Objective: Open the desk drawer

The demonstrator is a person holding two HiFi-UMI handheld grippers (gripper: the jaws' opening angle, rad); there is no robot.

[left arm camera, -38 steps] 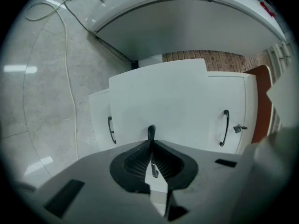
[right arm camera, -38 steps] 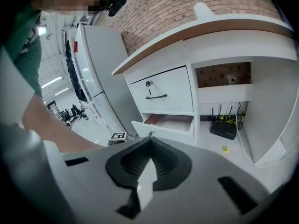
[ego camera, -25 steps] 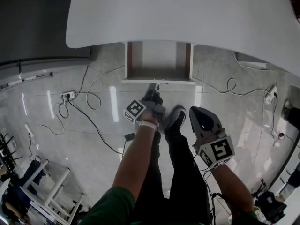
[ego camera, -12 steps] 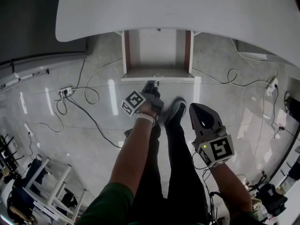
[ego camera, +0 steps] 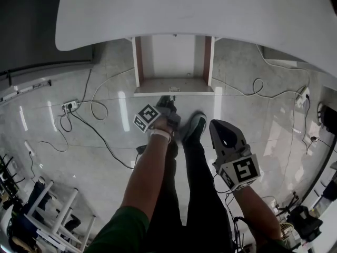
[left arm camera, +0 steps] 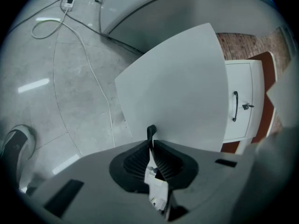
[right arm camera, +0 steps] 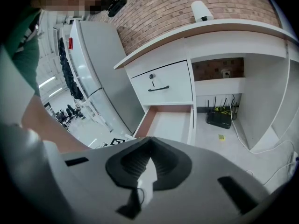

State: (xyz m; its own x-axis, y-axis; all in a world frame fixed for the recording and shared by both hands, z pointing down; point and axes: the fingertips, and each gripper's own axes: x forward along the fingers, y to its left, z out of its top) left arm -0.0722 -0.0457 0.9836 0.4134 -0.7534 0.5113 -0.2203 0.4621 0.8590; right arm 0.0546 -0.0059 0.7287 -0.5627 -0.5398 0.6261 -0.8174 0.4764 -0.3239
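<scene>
The right tongs hang closed and empty beside the person's dark trouser leg. Ahead, the left tongs are clamped on the thin dark handle of the white drawer, which is pulled out beneath the white curved surface.

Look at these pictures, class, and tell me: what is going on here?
A person standing at a white desk works with a pair of hand-held tongs in each hand. The left tongs are clamped on the thin black handle of the lower drawer, which stands pulled well out and looks empty inside. The right tongs are shut on nothing, held beside the person's leg, away from the desk. The upper drawer is closed.
</scene>
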